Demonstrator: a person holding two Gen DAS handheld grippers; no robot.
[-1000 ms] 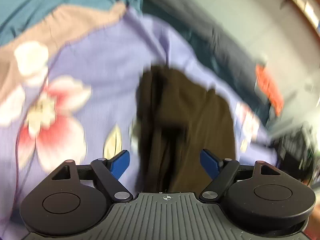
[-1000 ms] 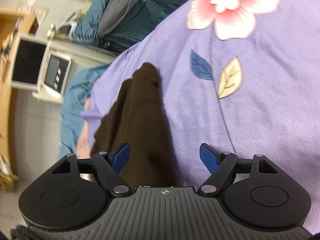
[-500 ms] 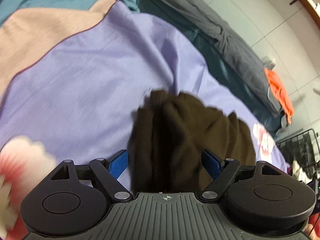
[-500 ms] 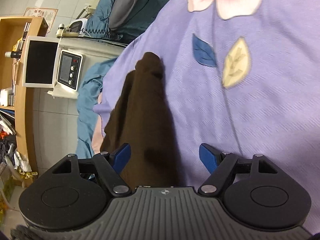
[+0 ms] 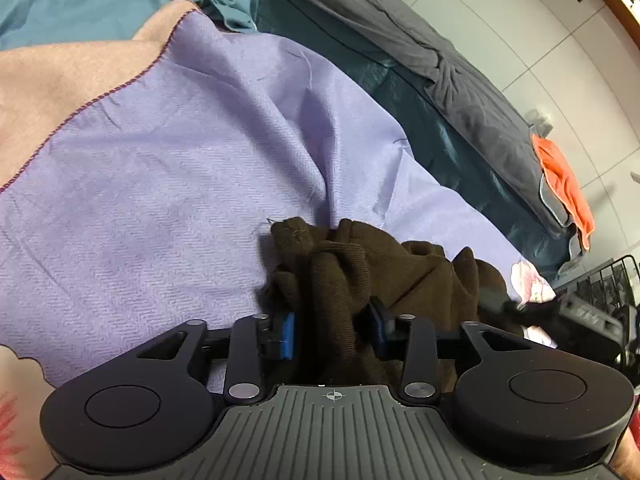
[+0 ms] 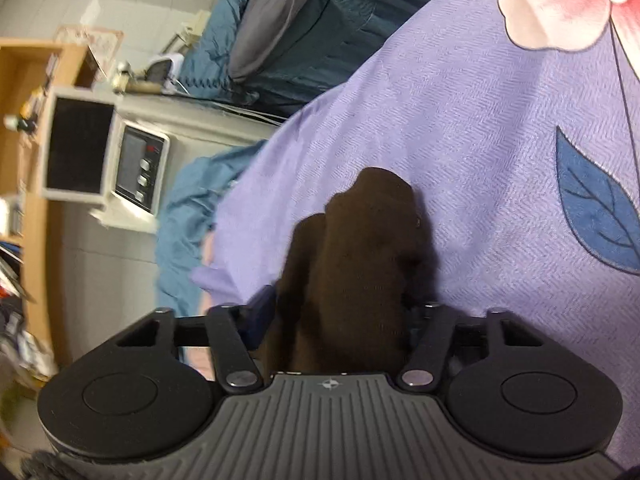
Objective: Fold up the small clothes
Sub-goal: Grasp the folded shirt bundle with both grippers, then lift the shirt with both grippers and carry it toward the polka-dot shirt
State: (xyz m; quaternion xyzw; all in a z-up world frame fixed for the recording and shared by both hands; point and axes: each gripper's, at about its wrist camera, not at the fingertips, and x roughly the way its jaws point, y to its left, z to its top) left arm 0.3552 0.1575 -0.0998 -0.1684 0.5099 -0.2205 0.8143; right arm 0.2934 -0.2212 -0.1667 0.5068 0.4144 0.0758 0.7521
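Pinching a bunched fold of the dark brown garment, the left gripper has its blue pads pressed into the cloth. The right gripper likewise clamps the garment's other end. The garment lies on the purple floral bedspread, near its edge beside the teal quilt.

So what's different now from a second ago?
Both grippers closed: the left gripper and the right gripper, open a second ago with the brown garment between their fingers, have each pinched a bunch of it. The left view also swung away from the big flower. The garment still lies on the purple sheet.
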